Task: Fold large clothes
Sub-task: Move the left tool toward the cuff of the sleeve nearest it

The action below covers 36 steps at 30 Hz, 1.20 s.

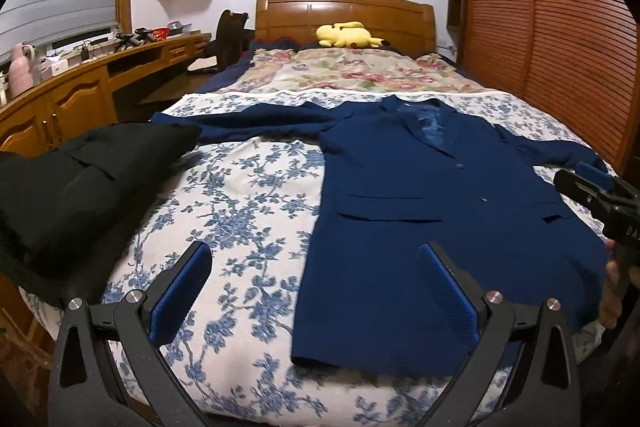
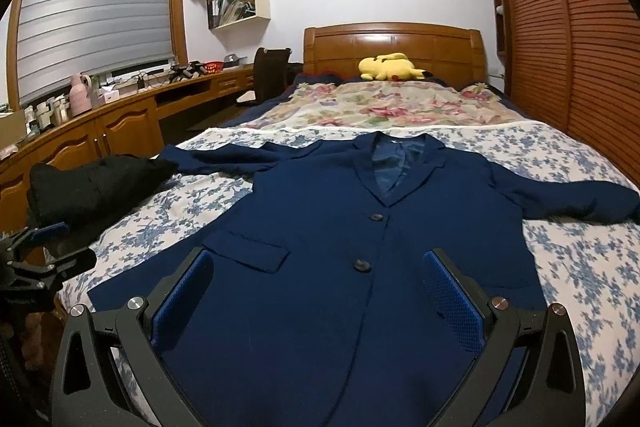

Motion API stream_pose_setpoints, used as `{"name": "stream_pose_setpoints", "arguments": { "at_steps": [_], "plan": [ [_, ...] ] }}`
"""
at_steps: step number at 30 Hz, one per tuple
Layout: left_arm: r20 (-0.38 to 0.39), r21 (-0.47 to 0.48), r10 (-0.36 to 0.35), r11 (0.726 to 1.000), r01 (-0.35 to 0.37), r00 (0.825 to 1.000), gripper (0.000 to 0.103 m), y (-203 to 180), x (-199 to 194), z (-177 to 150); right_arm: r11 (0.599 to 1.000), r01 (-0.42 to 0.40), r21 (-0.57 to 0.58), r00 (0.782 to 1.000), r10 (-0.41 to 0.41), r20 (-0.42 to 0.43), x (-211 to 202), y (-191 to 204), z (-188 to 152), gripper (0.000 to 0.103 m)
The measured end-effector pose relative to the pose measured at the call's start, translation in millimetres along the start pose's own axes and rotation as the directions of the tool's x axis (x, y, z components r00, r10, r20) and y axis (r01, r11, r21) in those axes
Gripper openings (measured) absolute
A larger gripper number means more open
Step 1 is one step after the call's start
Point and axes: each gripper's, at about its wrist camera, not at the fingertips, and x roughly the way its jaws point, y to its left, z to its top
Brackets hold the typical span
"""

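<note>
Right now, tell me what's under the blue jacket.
The blue jacket lies flat on the blue-flowered bedspread, which shows all around it. Whatever lies directly beneath the jacket is covered.

Black garment (image 1: 72, 187): left part cut off by the left-wrist frame edge.
Blazer (image 2: 340, 247) hem: hidden behind right gripper (image 2: 318, 291).
Shelf contents (image 2: 238, 7): too small to tell.

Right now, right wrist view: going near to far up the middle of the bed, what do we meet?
Right tongs, open → navy blazer laid flat, buttoned → blue floral sheet → pink floral blanket → yellow plush toy → wooden headboard.
</note>
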Motion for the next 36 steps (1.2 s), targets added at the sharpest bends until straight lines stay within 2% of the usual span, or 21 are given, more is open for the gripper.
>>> {"name": "stream_pose_setpoints", "arguments": {
  "at_steps": [4, 9, 17, 23, 30, 33, 36],
  "plan": [
    [0.006, 0.005, 0.03, 1.0, -0.03, 1.0, 0.103, 7.8, 7.3, 2.9, 1.0, -0.013, -0.011, 1.0, 0.013, -0.001, 12.4, 0.0, 6.4, 0.103],
    [-0.022, 0.0, 0.044, 0.999, -0.044, 0.999, 0.103, 19.9, 18.7, 7.9, 0.999, -0.027, -0.029, 1.0, 0.028, 0.003, 33.9, -0.4, 20.5, 0.103],
    [-0.091, -0.016, 0.003, 1.0, -0.004, 0.996, 0.103, 38.2, 44.2, 24.5, 0.996, -0.045, -0.074, 0.999, 0.045, -0.001, 68.4, -2.5, 38.1, 0.103],
    [-0.128, 0.019, 0.036, 0.999, -0.034, 0.991, 0.103, 44.8, 74.0, 42.3, 0.989, -0.064, -0.134, 0.994, 0.05, -0.101, 116.2, 3.5, 36.3, 0.103],
    [-0.164, 0.014, 0.013, 1.0, -0.011, 0.986, 0.103, 54.9, 119.2, 66.2, 0.965, -0.08, -0.248, 0.982, 0.034, -0.186, 158.0, 16.9, 16.8, 0.103],
    [-0.198, 0.003, 0.001, 1.0, -0.001, 0.98, 0.103, 59.6, 142.4, 74.9, 0.96, -0.125, -0.251, 0.967, 0.061, -0.248, 171.2, 16.0, 1.3, 0.103],
    [-0.212, 0.019, 0.01, 1.0, -0.006, 0.977, 0.103, 60.9, 165.1, 84.2, 0.962, -0.131, -0.239, 0.958, 0.06, -0.281, 175.9, 12.5, -2.8, 0.103]
  ]
}}
